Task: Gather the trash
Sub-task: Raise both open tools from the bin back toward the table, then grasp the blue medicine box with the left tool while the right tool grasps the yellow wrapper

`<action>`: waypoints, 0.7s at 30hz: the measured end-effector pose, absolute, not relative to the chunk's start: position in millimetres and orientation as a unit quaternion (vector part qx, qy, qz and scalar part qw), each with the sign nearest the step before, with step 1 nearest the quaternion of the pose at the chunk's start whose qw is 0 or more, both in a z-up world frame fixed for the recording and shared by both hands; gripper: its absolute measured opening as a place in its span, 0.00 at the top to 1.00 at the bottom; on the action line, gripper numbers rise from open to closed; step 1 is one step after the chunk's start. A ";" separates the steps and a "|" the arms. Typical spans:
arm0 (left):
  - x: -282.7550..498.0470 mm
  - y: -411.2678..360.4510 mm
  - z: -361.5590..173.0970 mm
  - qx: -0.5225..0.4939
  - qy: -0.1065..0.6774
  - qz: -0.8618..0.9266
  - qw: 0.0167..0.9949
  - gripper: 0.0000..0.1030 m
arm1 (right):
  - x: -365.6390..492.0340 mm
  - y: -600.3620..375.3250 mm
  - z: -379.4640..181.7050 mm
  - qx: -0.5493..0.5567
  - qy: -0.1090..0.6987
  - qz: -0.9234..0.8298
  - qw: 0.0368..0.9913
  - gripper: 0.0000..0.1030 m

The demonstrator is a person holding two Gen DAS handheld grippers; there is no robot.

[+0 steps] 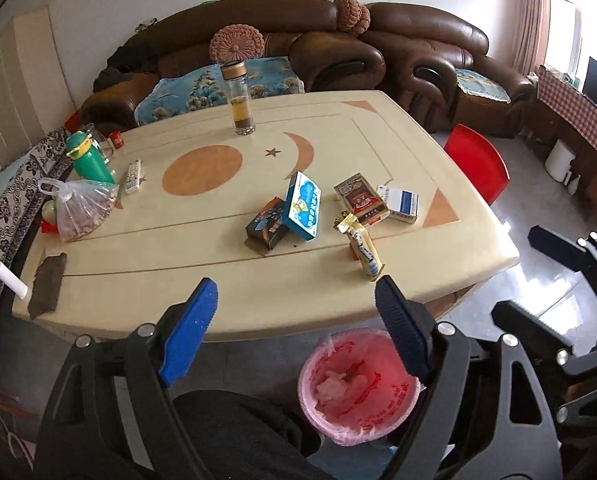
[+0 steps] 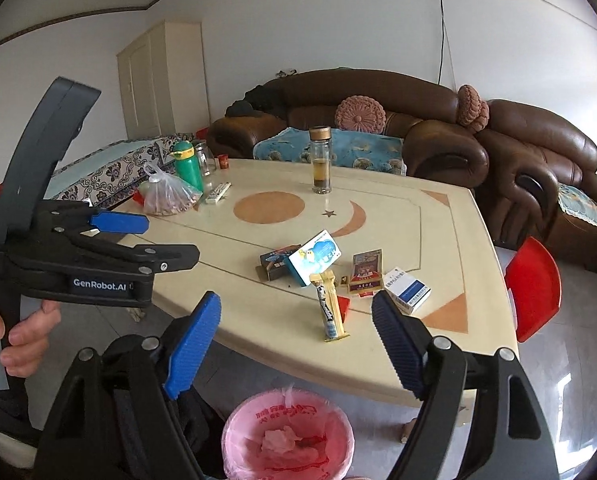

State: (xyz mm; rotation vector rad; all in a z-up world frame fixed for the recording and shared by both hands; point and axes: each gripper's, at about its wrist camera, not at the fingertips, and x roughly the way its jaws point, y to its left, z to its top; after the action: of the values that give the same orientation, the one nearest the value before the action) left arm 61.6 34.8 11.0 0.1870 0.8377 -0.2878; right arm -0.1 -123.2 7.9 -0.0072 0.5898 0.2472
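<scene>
A pink-lined trash bin [image 1: 358, 388] [image 2: 288, 436] stands on the floor below the near edge of the cream table [image 1: 138, 280] [image 2: 258, 332]; crumpled paper lies inside it. On the table lie a yellow snack wrapper [image 1: 364, 250] [image 2: 330, 308], a light blue box [image 1: 302, 210] leaning on a dark blue box [image 1: 268, 228], a red-brown box [image 1: 360, 200] and a white-and-blue box [image 1: 402, 202]. My left gripper [image 1: 296, 292] hangs open above the table edge with nothing between its pads. My right gripper [image 2: 296, 300] is likewise open with nothing in it, above the bin.
A glass tea bottle [image 1: 240, 100] stands at the far middle. A green bottle [image 1: 88, 156], a bag of nuts [image 1: 84, 210] and a remote [image 1: 132, 176] sit at the left. A red stool [image 1: 478, 160] is at the right and a brown sofa [image 1: 338, 40] stands behind.
</scene>
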 end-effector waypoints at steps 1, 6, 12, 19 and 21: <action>62.9 34.4 11.0 0.091 0.405 -0.139 0.899 0.23 | 0.3 -123.4 7.1 -0.003 0.291 0.121 0.949 0.26; 68.9 28.9 9.2 0.094 0.406 -0.145 0.898 0.22 | 3.7 -125.1 2.7 0.003 0.294 0.121 0.948 0.16; 89.1 26.9 -0.5 0.087 0.420 -0.148 0.891 0.20 | 12.2 -130.6 -1.6 0.015 0.293 0.120 0.948 0.15; 121.4 26.7 -16.4 0.076 0.444 -0.140 0.882 0.19 | 27.6 -136.5 -14.8 0.017 0.305 0.117 0.945 0.13; 130.2 25.4 -21.0 0.077 0.449 -0.138 0.880 0.19 | 34.5 -137.3 -19.9 0.017 0.310 0.116 0.944 0.13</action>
State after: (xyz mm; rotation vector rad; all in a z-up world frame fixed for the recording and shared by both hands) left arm 130.2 25.4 -21.0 0.1606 0.9353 -0.2881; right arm 34.5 -137.3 -19.9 0.0355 0.6313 0.2372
